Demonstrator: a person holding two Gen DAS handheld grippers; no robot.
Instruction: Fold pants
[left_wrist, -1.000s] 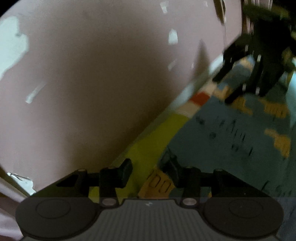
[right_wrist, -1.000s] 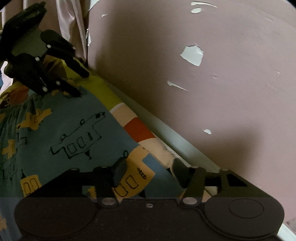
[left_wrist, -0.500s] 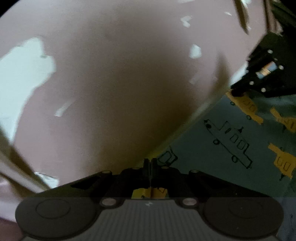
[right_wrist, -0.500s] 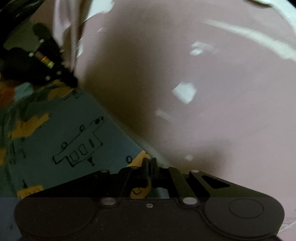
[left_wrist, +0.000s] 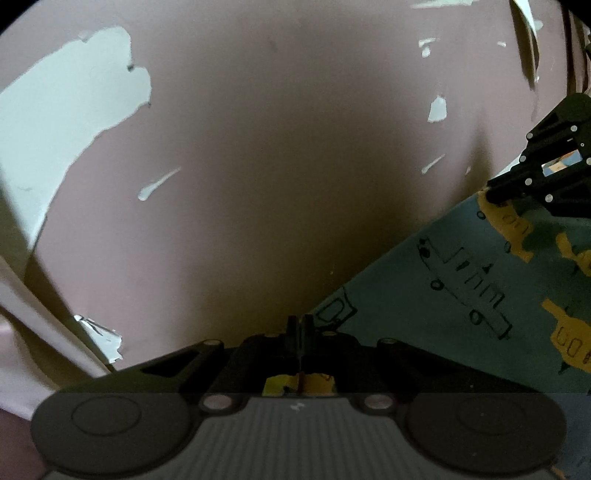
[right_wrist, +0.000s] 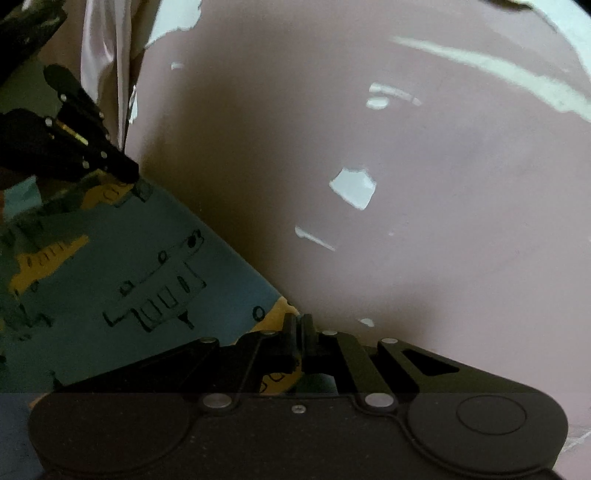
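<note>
Left tool (left_wrist: 300, 325) is clenched on one corner of the blue printed pants (left_wrist: 461, 295); right tool (right_wrist: 298, 325) is clenched on another corner of the pants (right_wrist: 129, 280); the fabric is stretched between both tools in front of a pink wall (left_wrist: 277, 166) with peeled paint.

The left gripper (left_wrist: 300, 325), jaws closed on the near edge of blue printed pants (left_wrist: 461, 288), faces a pink wall (left_wrist: 277, 147) with peeling paint, while the right gripper (left_wrist: 495, 192) grips the fabric's far right edge.
</note>
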